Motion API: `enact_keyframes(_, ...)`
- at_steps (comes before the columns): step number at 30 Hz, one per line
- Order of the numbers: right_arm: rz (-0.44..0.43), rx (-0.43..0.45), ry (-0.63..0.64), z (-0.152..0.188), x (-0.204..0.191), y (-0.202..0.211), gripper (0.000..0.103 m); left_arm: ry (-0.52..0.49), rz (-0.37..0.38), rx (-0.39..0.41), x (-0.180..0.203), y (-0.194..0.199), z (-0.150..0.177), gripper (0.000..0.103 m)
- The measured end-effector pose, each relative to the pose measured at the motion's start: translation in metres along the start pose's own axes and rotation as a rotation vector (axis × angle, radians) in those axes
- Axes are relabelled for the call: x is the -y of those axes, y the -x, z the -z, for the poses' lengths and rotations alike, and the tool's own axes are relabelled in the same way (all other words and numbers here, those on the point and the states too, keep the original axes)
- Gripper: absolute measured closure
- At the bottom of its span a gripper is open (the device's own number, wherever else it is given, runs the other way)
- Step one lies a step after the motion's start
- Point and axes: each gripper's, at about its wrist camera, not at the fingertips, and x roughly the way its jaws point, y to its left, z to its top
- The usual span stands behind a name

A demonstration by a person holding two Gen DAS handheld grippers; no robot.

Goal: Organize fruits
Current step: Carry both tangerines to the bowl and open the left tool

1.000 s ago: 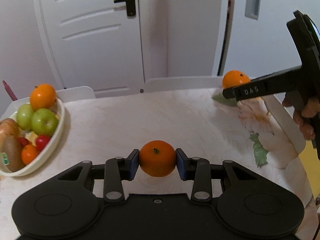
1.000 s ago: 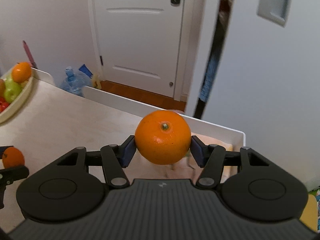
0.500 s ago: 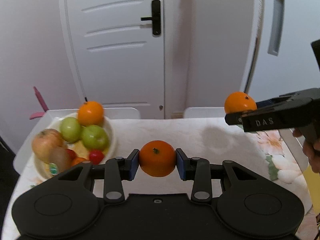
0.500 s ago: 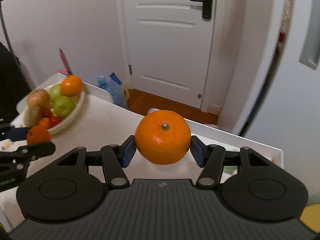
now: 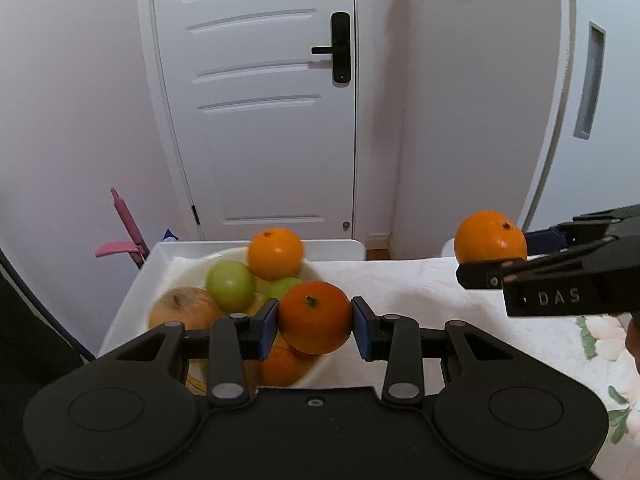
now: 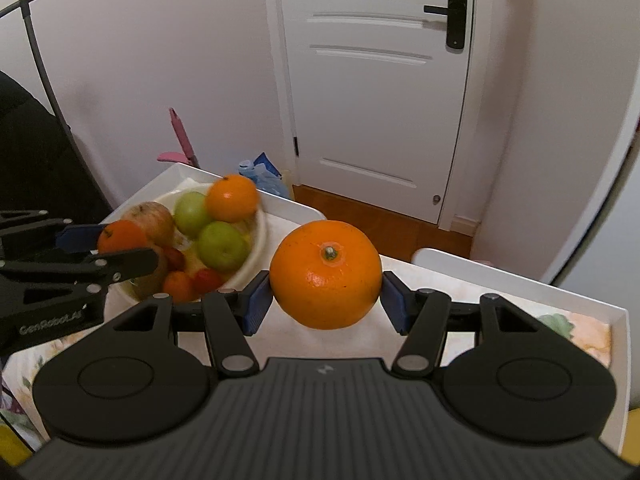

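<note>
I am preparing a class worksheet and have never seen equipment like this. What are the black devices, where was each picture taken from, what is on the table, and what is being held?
There is no robot: a person carries one hand-held gripper in each hand, and each carries a wide-angle camera that looks along its two fingers. In the left camera's picture, the left hand-held gripper is clamped on a small, deep-orange orange. In the right camera's picture, the right hand-held gripper is clamped on a larger orange. Each gripper also shows at the edge of the other's picture. On the table with its flowered cloth stands a white fruit bowl holding green apples, oranges, small red fruits and others.
</note>
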Motion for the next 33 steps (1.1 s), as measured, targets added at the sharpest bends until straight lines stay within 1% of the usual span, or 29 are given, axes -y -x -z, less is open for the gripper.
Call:
enact_keyframes(9,0.016,-0.018,-0.036,-0.016,-0.054,-0.029,0.030,-0.037,0.041,0.002,-0.059,-0.023,-0.017,0.061)
enact_keyframes(17,0.042,-0.040,-0.073,-0.027,-0.080,-0.060,0.030,-0.066,0.072,-0.012,-0.104,-0.056,-0.030,0.061)
enact_keyframes(22,0.060,-0.051,-0.092,-0.031,-0.090,-0.073,0.030,-0.081,0.098,-0.041,-0.120,-0.079,-0.033,0.061)
enact_keyframes(33,0.079,-0.069,-0.118,-0.031,-0.098,-0.089,0.030,-0.094,0.134,-0.111,-0.136,-0.122,-0.031,0.060)
